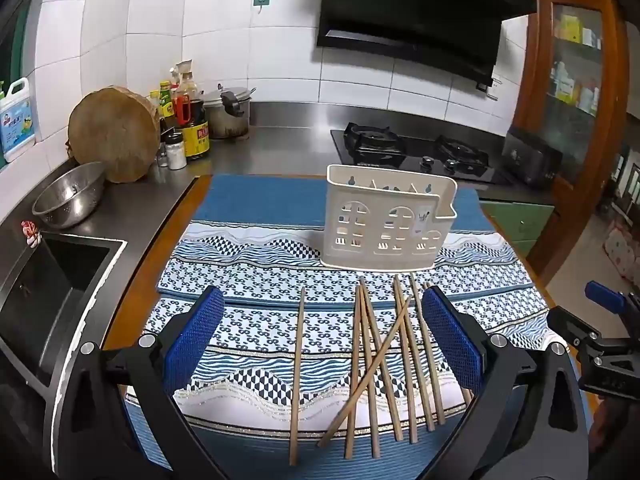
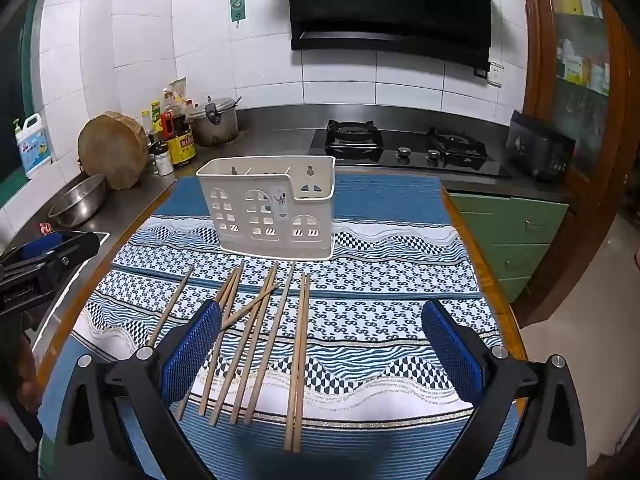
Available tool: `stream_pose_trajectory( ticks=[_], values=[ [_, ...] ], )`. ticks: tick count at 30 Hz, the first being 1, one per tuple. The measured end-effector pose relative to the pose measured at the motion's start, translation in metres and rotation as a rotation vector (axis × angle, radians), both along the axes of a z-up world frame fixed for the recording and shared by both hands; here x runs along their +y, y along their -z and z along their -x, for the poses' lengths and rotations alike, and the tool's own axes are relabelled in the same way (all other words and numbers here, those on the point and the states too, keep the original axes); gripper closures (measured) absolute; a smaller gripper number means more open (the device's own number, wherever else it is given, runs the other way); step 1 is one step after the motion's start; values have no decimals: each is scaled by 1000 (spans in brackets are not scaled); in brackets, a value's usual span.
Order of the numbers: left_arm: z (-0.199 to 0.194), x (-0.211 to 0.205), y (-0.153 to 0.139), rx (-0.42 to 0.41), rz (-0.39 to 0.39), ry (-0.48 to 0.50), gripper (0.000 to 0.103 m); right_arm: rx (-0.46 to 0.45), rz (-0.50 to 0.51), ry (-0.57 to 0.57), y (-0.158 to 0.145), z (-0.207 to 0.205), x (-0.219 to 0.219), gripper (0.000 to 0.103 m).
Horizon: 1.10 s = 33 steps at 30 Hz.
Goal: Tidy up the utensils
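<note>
Plainly, left wrist view: left tongs (image 1: 324,344) gaped wide, empty, above chopsticks (image 1: 374,364) on cloth (image 1: 248,332) before holder (image 1: 386,222). One stick lay crossed; pinch risked dragging neighbours.
Right wrist view: right tongs (image 2: 322,354) wide, empty; sticks might roll off table.

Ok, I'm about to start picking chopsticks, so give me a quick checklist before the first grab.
1. Left gripper open, nothing held: ok.
2. Right gripper open, nothing held: ok.
3. Holder upright on the cloth: ok.
4. Holder compartments free of contents: cannot tell.
5. Chopsticks lying apart for a clean single grab: not ok, one crosses others.
6. Lone chopstick clear of the pile: ok.
</note>
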<state>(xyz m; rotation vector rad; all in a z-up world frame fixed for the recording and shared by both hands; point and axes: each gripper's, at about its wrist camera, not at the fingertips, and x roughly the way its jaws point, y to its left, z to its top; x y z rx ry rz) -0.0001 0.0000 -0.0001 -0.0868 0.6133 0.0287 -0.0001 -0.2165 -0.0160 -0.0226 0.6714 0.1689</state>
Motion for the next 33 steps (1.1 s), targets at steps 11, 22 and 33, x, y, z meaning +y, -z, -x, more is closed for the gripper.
stream_pose_trajectory(
  ticks=[11,22,33],
  values=[
    [-3,4,-3,3,15,11,5,-6,-5,0,0,0,-1,6],
    [-4,0,0,3,8,5,5,-8,4,-9,-1,-3,4,6],
    [-5,-3,0,7,-4,7,5,-1,7,-20,3,-6,9,6]
  ],
)
